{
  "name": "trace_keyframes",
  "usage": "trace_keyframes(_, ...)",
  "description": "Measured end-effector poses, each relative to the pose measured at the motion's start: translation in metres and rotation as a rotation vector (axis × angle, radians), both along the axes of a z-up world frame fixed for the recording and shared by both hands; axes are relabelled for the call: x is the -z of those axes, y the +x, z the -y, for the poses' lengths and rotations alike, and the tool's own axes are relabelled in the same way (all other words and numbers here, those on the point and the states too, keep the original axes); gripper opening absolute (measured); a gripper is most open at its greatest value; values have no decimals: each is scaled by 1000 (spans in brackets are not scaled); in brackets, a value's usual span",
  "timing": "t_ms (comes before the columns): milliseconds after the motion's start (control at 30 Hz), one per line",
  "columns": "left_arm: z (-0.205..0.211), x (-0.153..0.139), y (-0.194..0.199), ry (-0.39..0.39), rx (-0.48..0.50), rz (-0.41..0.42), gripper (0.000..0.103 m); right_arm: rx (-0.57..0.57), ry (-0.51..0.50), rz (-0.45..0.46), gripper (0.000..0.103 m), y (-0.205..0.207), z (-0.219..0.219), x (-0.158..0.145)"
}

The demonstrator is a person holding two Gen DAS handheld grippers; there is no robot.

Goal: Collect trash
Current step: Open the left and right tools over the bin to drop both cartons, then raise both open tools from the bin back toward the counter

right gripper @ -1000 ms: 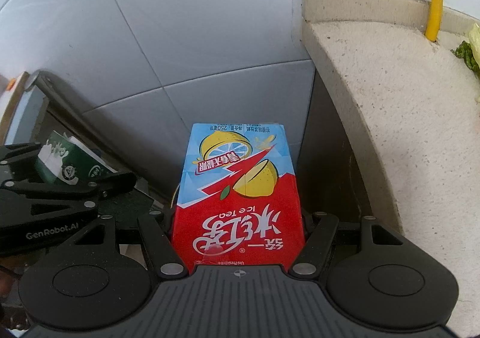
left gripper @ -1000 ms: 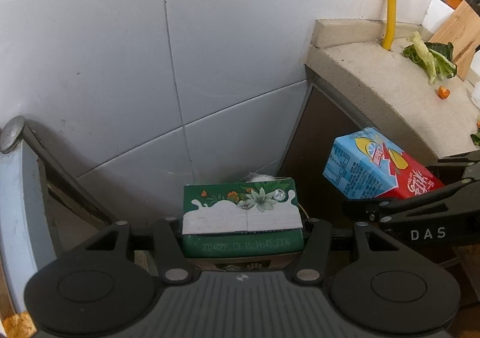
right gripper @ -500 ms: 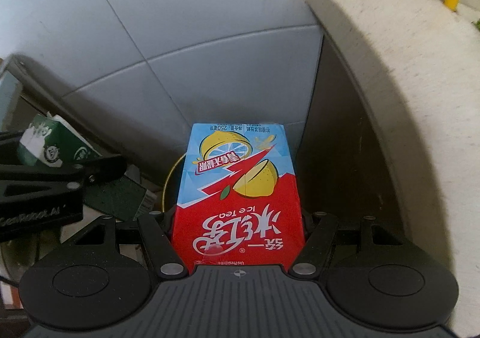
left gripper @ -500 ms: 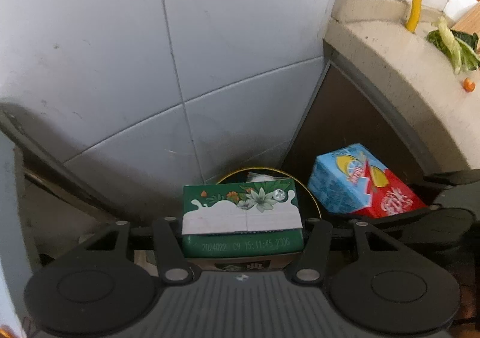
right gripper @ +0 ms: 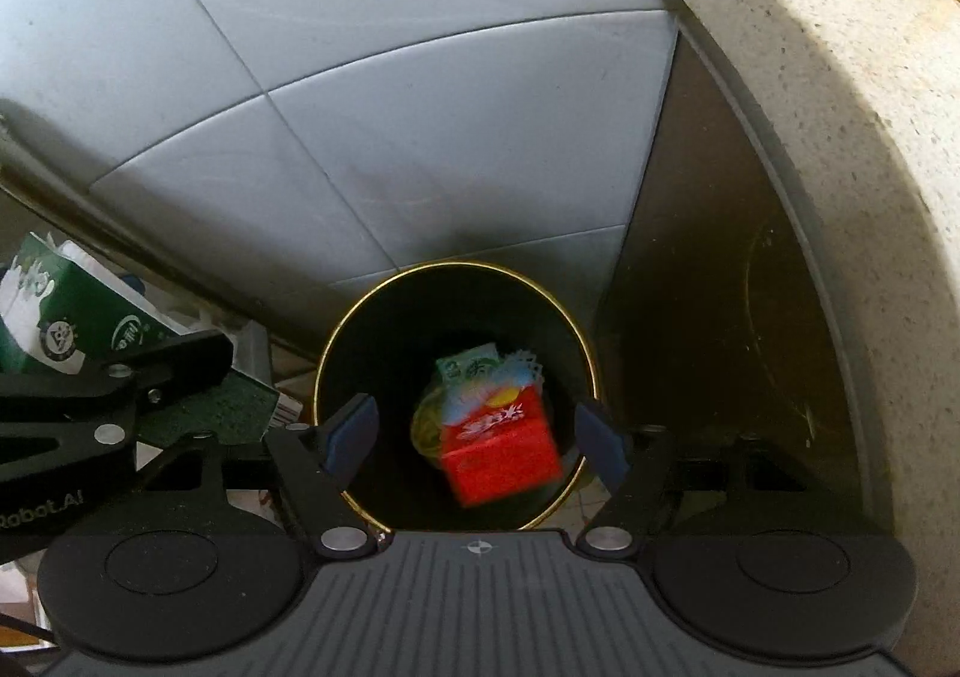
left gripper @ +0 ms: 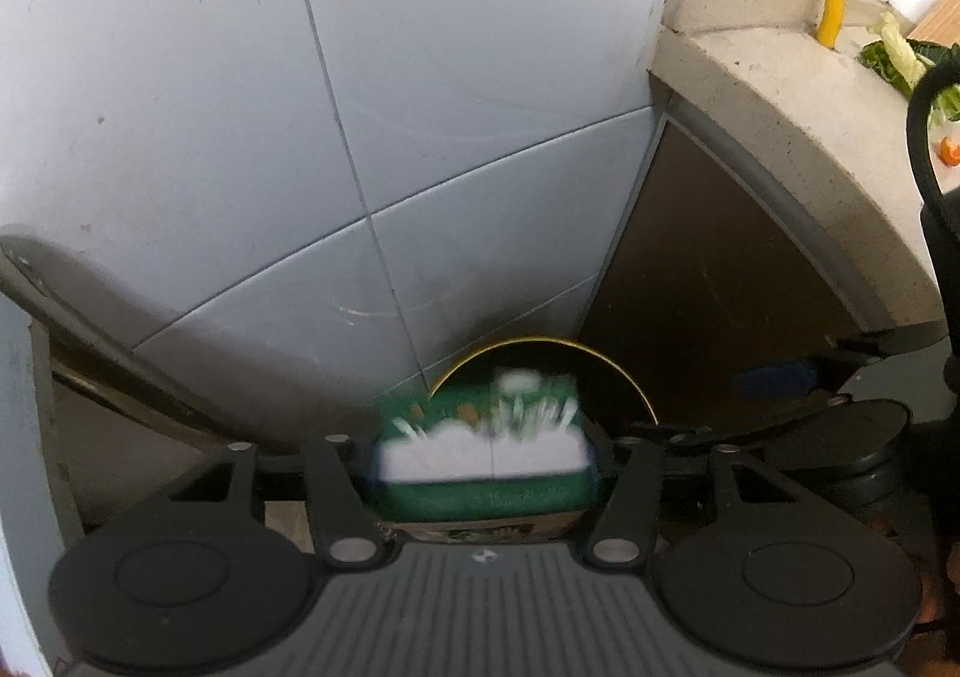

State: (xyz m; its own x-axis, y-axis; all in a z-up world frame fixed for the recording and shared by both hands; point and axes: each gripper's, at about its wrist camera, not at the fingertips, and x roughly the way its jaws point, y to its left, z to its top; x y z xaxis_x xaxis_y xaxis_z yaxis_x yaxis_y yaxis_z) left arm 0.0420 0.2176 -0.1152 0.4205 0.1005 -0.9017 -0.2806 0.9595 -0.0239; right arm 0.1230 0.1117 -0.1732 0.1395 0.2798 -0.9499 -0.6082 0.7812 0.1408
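Right wrist view showed the right gripper (right gripper: 474, 431) over the black bin (right gripper: 336, 371), its jaws spreading with nothing pressed between them; the red ice tea carton (right gripper: 501, 452) lay blurred inside the bin. The left gripper (left gripper: 486, 458) was opening too, the blurred green milk carton (left gripper: 480, 491) between its fingers, above the bin's near left rim.
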Motion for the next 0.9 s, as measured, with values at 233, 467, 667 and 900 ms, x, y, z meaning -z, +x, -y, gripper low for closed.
trace_keyframes(233, 1, -5, 0, -5, 5, 21, 57, 10, 2, 19, 80, 1, 3, -6)
trace_keyframes(467, 3, -9, -2, -2, 11, 46, 59, 31, 7, 45, 80, -5, 13, -18)
trace_keyframes(667, 4, -10, -3, 8, 17, 57, 59, 48, 5, 64, 81, -8, 17, -26)
trace_keyframes(900, 5, -10, -4, 19, 25, 61, 59, 73, 5, 89, 82, -10, 24, -36)
